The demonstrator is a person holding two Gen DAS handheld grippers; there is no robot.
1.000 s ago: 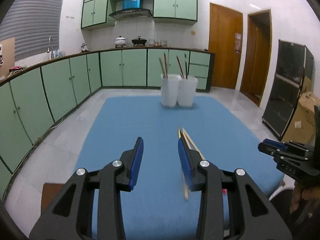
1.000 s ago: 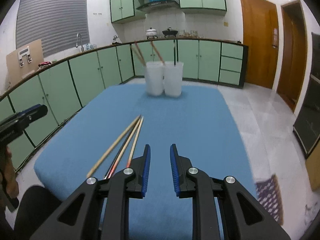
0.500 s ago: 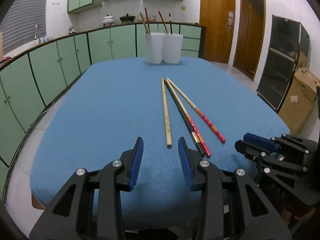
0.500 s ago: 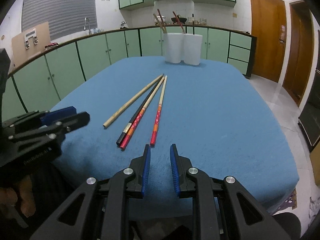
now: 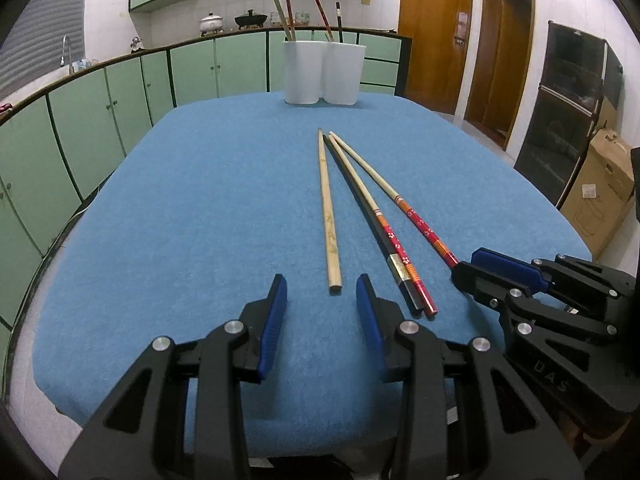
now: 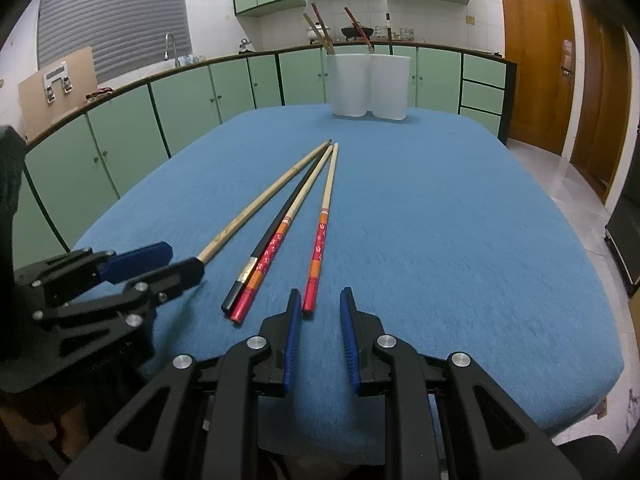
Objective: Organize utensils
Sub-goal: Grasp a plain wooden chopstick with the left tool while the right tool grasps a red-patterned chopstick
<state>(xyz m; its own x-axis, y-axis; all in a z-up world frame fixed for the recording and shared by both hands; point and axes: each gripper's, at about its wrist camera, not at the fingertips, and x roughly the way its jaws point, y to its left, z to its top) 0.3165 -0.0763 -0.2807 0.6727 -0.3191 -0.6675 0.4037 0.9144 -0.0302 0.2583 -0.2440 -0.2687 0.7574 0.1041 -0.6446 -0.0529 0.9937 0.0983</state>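
Note:
Several chopsticks lie on the blue table: a plain wooden one, a black one, and two red-patterned ones. Two white cups holding more chopsticks stand at the far edge. My left gripper is open and empty, just short of the wooden chopstick's near end. My right gripper is open and empty, its left finger beside the near end of a red chopstick. The wooden chopstick, black chopstick and cups show in the right wrist view too.
Green kitchen cabinets curve around the left and back. Wooden doors stand at the back right. A dark appliance and a cardboard box stand on the floor at the right of the table.
Both grippers have pulled back and come lower toward the table's near edge. The chopsticks' near ends now lie just ahead of the fingertips. The right gripper's jaws have opened a little wider.

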